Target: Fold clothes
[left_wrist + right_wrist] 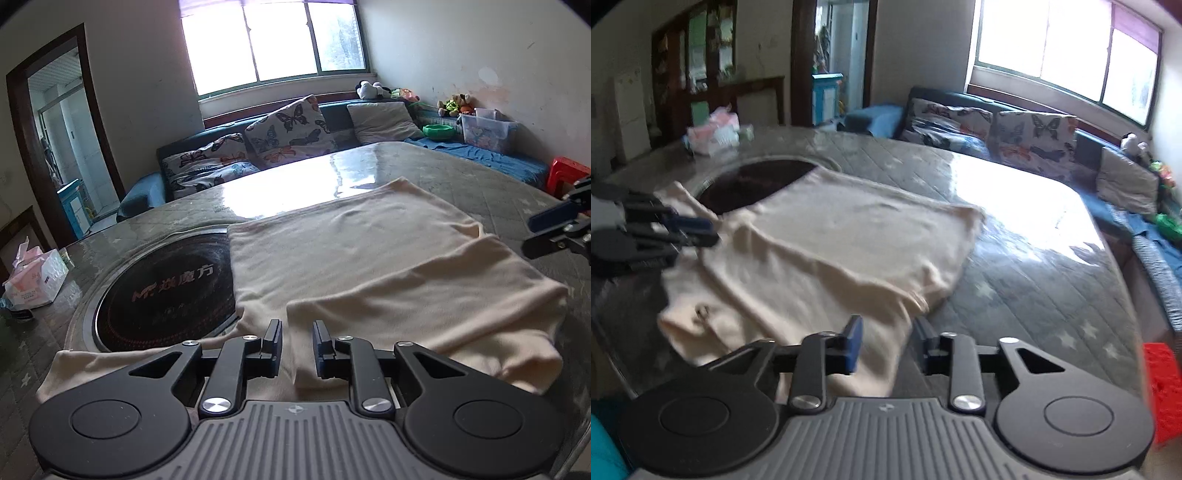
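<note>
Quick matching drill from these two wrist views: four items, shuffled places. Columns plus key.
1. cream knit garment
2. pink tissue pack
3. butterfly-print cushion
4. red plastic stool

A. on the dark blue sofa under the window
B. table's left end, near the doorway
C. on the floor past the table's right edge
D. spread on the table, partly covering the round black cooktop

Pairs: 1-D, 2-B, 3-A, 4-C

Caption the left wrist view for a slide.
Open left gripper hovers over a partly folded cream shirt on the table.
</note>
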### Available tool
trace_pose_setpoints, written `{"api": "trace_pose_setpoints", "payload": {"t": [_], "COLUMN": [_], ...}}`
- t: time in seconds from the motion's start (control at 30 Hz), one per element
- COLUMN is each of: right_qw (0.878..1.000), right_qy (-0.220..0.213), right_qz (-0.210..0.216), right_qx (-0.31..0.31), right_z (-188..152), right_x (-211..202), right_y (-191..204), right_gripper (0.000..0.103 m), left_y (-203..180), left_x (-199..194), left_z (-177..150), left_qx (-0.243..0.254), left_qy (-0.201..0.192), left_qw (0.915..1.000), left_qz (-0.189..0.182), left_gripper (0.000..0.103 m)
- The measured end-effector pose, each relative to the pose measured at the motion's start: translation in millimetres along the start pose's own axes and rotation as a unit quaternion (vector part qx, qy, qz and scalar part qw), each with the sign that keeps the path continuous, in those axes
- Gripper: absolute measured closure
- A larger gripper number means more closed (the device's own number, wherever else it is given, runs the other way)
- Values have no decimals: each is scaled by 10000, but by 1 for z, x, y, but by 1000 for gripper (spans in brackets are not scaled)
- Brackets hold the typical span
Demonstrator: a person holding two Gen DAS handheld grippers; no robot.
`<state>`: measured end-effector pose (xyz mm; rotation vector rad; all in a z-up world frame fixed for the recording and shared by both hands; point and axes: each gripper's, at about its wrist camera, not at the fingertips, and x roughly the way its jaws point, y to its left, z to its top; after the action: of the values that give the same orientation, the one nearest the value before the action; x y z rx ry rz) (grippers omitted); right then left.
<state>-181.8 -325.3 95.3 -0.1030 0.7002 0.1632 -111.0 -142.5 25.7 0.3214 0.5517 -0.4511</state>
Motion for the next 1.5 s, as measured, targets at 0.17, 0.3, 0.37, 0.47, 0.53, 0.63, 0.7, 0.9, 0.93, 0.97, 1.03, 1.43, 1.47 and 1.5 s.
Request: {"api": "trace_pose_setpoints", "payload": {"t": [0.17,0.3,0.37,0.47,0.53,0.63,0.7,0.9,0.93,0.97,1.03,1.43,1.47,1.5], "right_qw": [9999,10000,10000,9997,9994,9994,9997,9987,9986,9986,9986,9999,9998,9996], "right_qy": [-65,20,47,118,108,116,95,334,378,423,461,64,67,105], "right_qz": [-53,-31,-38,-190,-333,-239,-237,-250,-252,-237,-238,-19,35,86], "right_qx": [-55,-12,20,33,-2,207,27,-286,-255,-191,-140,-153,-192,-248], "right_z": [12,13,11,6,3,2,-1,-18,-23,-27,-34,-16,-15,-14], "right_x": [13,34,43,55,58,51,41,18,14,10,2,-1,3,8], "right_y": [-1,-1,1,0,-3,-12,-10,0,1,1,2,15,18,22], "right_gripper": [67,71,74,74,74,74,74,73,73,73,73,64,64,64], "left_y": [-2,-6,-7,-5,-3,-2,-1,-1,-1,0,0,0,1,3], "left_x": [12,24,29,37,35,30,26,16,15,14,11,3,2,0], "left_z": [6,9,9,4,3,0,-3,-10,-11,-12,-14,-21,-21,-22], "left_qx": [-25,-43,-42,-33,-8,56,68,145,156,166,181,60,43,26], "left_qy": [23,76,102,189,153,115,99,40,33,26,19,29,31,23], "left_qw": [9999,9997,9996,9996,9997,9998,9998,9998,9998,9998,9998,10000,10000,9999], "left_qz": [-118,-229,-263,-202,-192,-134,-166,-111,-99,-87,-59,64,81,108], "left_gripper": [83,83,83,82,79,68,67,60,59,58,57,54,54,54]}}
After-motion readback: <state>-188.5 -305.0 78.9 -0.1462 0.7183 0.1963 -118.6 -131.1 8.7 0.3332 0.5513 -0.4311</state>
